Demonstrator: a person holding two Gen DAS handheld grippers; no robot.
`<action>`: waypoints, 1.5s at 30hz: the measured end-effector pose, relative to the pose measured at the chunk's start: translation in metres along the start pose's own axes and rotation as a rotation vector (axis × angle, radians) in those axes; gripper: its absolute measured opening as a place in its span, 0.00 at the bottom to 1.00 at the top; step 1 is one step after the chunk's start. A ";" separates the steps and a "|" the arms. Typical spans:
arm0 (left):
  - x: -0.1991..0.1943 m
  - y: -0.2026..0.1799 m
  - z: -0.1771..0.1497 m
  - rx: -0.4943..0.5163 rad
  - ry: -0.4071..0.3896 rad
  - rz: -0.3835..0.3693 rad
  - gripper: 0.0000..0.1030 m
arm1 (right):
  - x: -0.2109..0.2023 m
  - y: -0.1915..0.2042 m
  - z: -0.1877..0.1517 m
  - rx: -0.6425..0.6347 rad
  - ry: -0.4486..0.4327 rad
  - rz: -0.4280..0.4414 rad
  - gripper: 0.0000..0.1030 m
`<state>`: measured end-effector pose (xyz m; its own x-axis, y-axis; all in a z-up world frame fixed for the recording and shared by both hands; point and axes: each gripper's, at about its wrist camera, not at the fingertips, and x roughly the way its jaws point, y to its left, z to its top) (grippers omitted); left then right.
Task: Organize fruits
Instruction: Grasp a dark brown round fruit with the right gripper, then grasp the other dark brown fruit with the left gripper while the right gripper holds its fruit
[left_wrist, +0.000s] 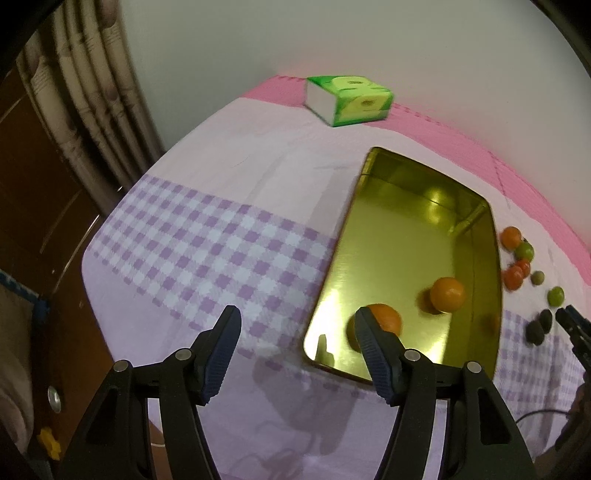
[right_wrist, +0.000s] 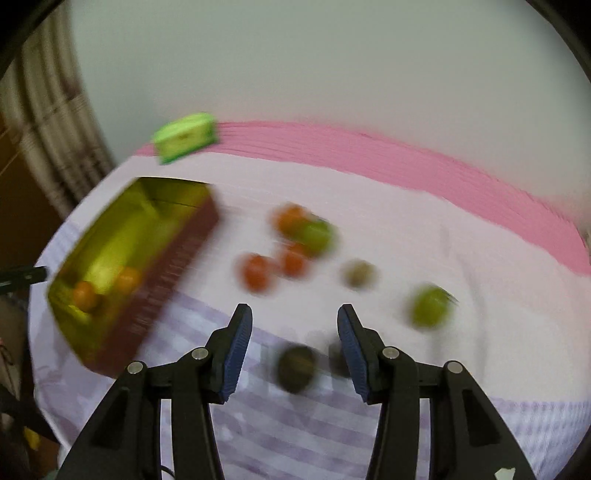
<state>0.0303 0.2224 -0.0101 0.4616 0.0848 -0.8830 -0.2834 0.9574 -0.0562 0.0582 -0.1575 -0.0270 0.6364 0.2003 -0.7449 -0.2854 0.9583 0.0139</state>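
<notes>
A gold tin tray (left_wrist: 402, 229) lies on the cloth with two oranges (left_wrist: 447, 293) inside. My left gripper (left_wrist: 299, 326) hovers open over the tray's near left corner, nothing between its fingers; its right finger hides part of the nearer orange (left_wrist: 388, 319). Loose fruit lies right of the tray: an orange (right_wrist: 290, 218), green fruits (right_wrist: 430, 306), red ones (right_wrist: 256, 273) and two dark ones. In the blurred right wrist view my right gripper (right_wrist: 294, 317) is open above one dark fruit (right_wrist: 297, 367), its pads apart from it. The other dark fruit (right_wrist: 337, 360) sits partly behind the right finger.
A green tissue box (left_wrist: 347, 99) stands at the back on the pink mat (left_wrist: 517, 177). The checked purple and white cloth (left_wrist: 207, 240) covers the surface. A curtain (left_wrist: 96, 92) and dark wood furniture (left_wrist: 33, 177) are on the left. The right gripper's tip (left_wrist: 570, 325) shows beside the dark fruits.
</notes>
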 end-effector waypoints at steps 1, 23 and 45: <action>-0.001 -0.003 -0.001 0.010 -0.003 -0.008 0.64 | 0.002 -0.012 -0.005 0.013 0.010 -0.019 0.44; -0.008 -0.168 -0.025 0.316 0.017 -0.228 0.69 | 0.044 -0.044 -0.027 0.035 0.028 0.067 0.34; 0.053 -0.308 -0.050 0.478 0.084 -0.281 0.69 | 0.020 -0.096 -0.054 -0.013 -0.053 -0.264 0.33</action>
<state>0.1000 -0.0816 -0.0628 0.3905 -0.1954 -0.8996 0.2622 0.9604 -0.0948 0.0594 -0.2563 -0.0790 0.7268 -0.0451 -0.6854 -0.1135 0.9763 -0.1845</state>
